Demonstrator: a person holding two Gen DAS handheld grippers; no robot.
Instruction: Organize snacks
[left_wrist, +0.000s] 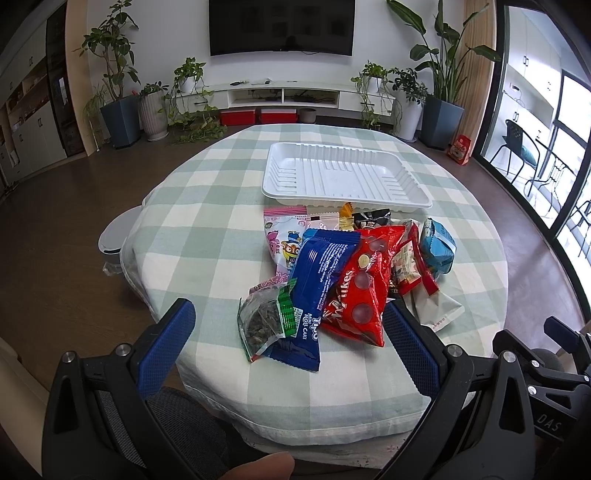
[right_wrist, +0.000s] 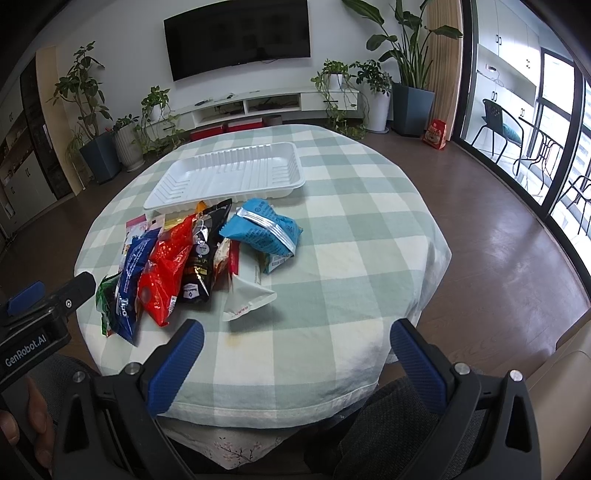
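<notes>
A heap of snack packs lies on the checked tablecloth (left_wrist: 207, 206): a red bag (left_wrist: 364, 280), a dark blue roll cake pack (left_wrist: 317, 284), a small seed pouch (left_wrist: 264, 321), a pink cartoon pack (left_wrist: 284, 236), a light blue pack (right_wrist: 264, 229), a black bag (right_wrist: 203, 254) and a white pouch (right_wrist: 249, 295). An empty white tray (left_wrist: 343, 173) sits just behind the heap; it also shows in the right wrist view (right_wrist: 229, 173). My left gripper (left_wrist: 290, 317) is open, held low before the heap. My right gripper (right_wrist: 297, 332) is open and empty over the table's near edge.
The round table stands in a living room. A silver bin (left_wrist: 114, 236) stands on the floor at the table's left. Potted plants (left_wrist: 118, 110), a TV shelf (left_wrist: 280, 96) and red boxes (left_wrist: 258, 116) line the far wall. Glass doors and chairs (right_wrist: 502, 125) are at the right.
</notes>
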